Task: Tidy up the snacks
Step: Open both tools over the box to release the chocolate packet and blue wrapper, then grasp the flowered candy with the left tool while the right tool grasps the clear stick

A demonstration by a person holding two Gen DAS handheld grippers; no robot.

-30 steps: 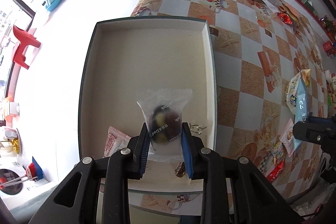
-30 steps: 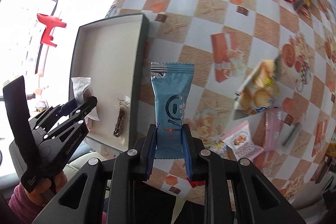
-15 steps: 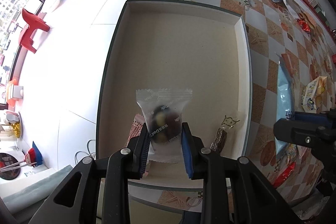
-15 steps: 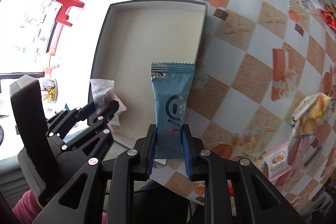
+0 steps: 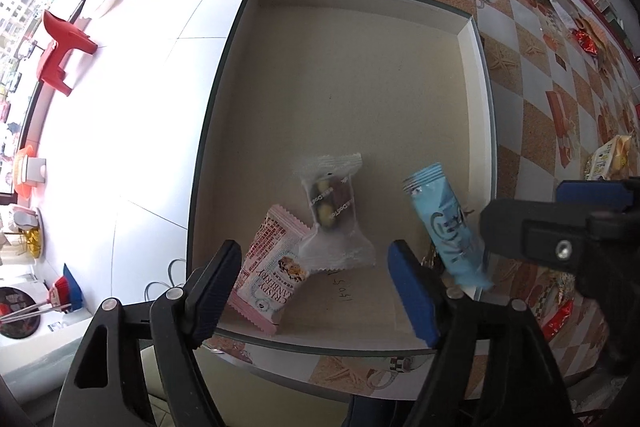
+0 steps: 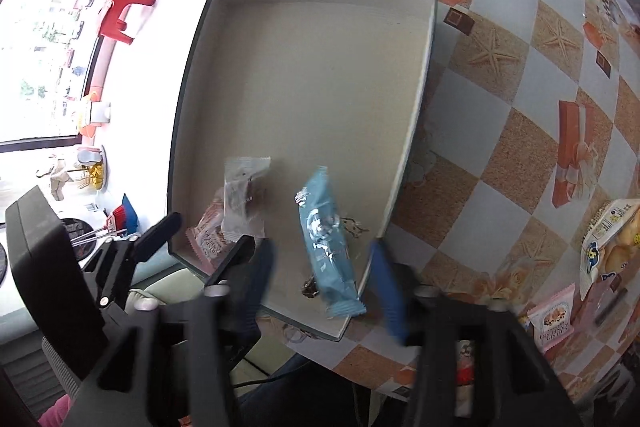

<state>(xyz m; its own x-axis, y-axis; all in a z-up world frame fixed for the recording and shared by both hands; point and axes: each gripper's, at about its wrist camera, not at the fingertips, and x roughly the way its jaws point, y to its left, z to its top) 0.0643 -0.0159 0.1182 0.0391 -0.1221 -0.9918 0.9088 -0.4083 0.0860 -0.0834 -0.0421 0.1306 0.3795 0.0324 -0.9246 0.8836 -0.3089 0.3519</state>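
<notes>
Over the open box on the checkered table, we hold our left gripper spread wide above a pink cranberry bar and clear-wrapped candy; the blue packet sits between our right gripper's parted, empty jaws.

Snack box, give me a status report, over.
Left gripper open, right gripper open. Clear packet and blue packet inside the box, beside the pink packet. Nothing blocking.
</notes>
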